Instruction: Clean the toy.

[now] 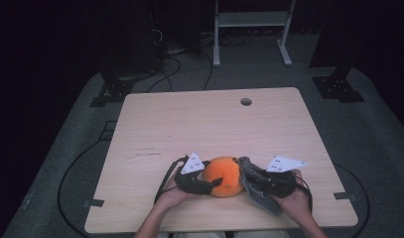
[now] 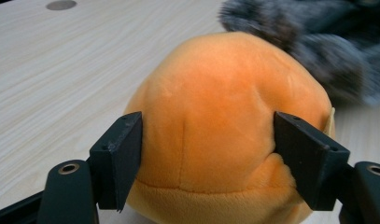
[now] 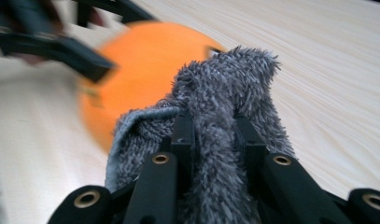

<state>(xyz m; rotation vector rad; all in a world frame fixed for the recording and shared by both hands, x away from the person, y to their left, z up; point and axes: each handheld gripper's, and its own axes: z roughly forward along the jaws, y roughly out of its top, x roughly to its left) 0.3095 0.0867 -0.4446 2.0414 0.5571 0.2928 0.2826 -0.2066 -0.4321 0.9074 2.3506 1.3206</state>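
Note:
An orange plush ball (image 1: pixel 223 174) (image 2: pixel 215 107) rests on the wooden table (image 1: pixel 189 124) near its front edge. My left gripper (image 1: pixel 213 182) (image 2: pixel 206 158) comes in from the left, and its two black pads press into the ball's sides. From the right, my right gripper (image 1: pixel 251 173) (image 3: pixel 213 135) is shut on a grey fuzzy cloth (image 1: pixel 261 197) (image 3: pixel 225 84). The cloth's bunched end lies against the ball's right side, and its loose part hangs down to the table. In the right gripper view the ball (image 3: pixel 145 65) and the left gripper (image 3: pixel 61 46) are blurred behind the cloth.
A round cable hole (image 1: pixel 246 101) sits near the table's far edge. Beyond the table stand a white metal frame (image 1: pixel 249 29) and dark stands, with cables on the grey floor. The person's hands rest at the table's front edge.

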